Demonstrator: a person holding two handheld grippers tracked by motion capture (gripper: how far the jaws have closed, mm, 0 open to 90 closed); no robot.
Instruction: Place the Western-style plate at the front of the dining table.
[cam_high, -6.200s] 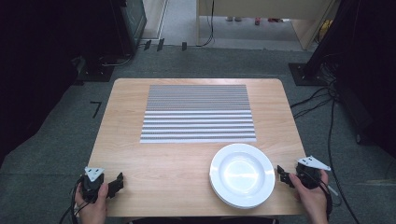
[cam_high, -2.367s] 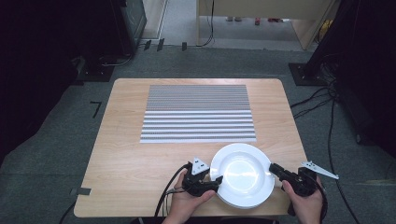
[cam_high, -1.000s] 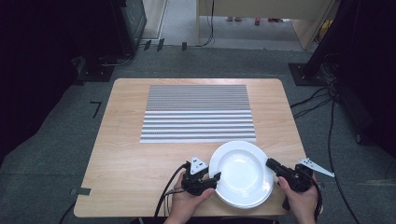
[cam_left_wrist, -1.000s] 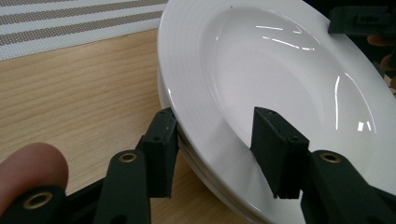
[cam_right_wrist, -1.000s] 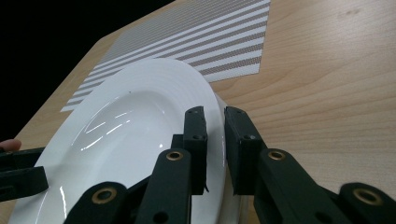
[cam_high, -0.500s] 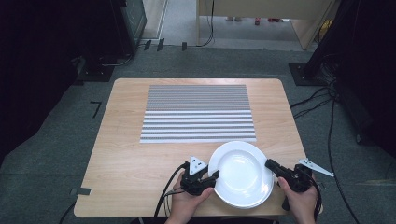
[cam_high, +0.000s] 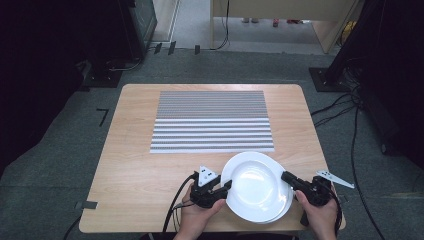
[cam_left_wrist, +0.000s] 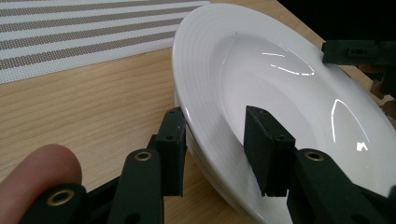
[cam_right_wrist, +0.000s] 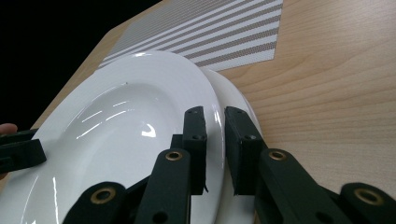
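We clamp the top plate's (cam_high: 257, 184) right rim in our right gripper (cam_high: 289, 178) while our left gripper (cam_high: 226, 187), jaws just closing, straddles its left rim.

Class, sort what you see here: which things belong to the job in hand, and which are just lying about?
In the job:
top plate
plate beneath
left tongs
right tongs

Lying about:
striped placemat
floor cables
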